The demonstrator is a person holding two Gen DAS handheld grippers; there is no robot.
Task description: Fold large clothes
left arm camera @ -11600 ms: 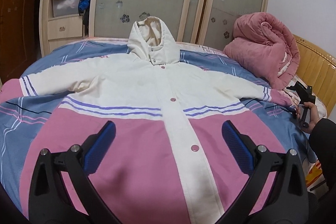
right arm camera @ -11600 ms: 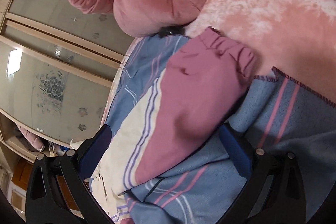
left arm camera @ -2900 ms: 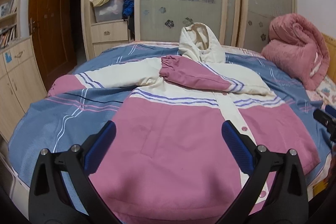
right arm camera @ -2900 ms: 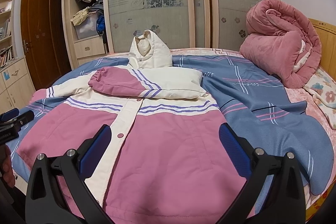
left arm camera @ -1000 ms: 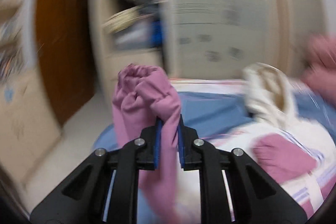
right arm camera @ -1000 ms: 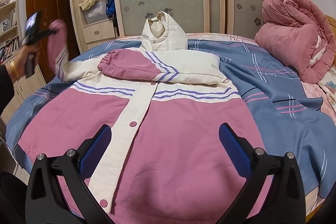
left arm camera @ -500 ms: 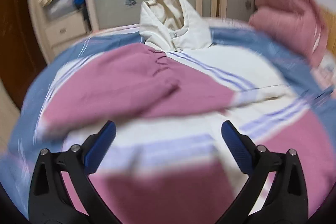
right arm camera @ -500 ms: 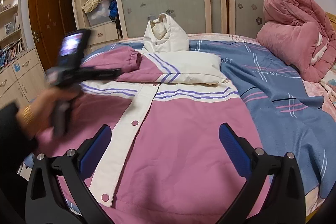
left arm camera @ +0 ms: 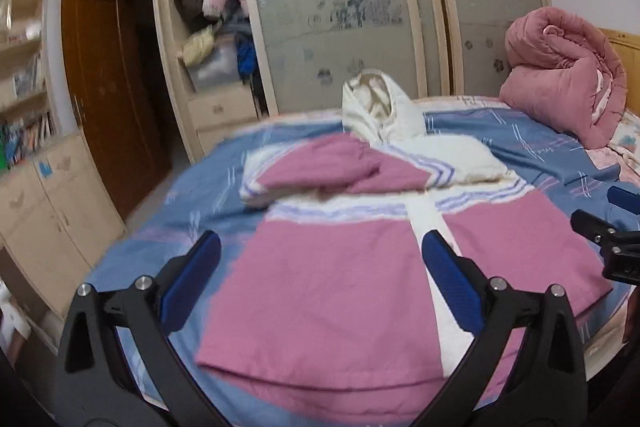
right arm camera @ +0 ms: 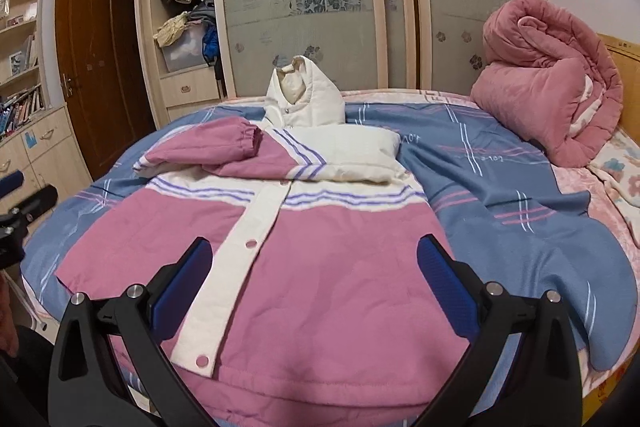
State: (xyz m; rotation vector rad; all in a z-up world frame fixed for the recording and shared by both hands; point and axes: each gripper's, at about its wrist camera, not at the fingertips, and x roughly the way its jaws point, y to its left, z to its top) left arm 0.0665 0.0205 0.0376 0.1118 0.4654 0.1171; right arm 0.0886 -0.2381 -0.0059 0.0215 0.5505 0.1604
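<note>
While both sleeves lie folded, jacket (right arm camera: 320,267) spreads beneath each gaping hand-held gripper (right arm camera: 316,279).

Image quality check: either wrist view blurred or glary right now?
Left wrist view: soft motion blur across the pink-and-white hooded jacket and frosted wardrobe door, glare spot at top. Right wrist view: sharp; snap buttons and floral etching are crisp. Both show fisheye bending and dark corner vignetting.

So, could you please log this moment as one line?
jacket: flat on bed | sleeves: both folded across chest | left gripper: open | right gripper: open
</note>
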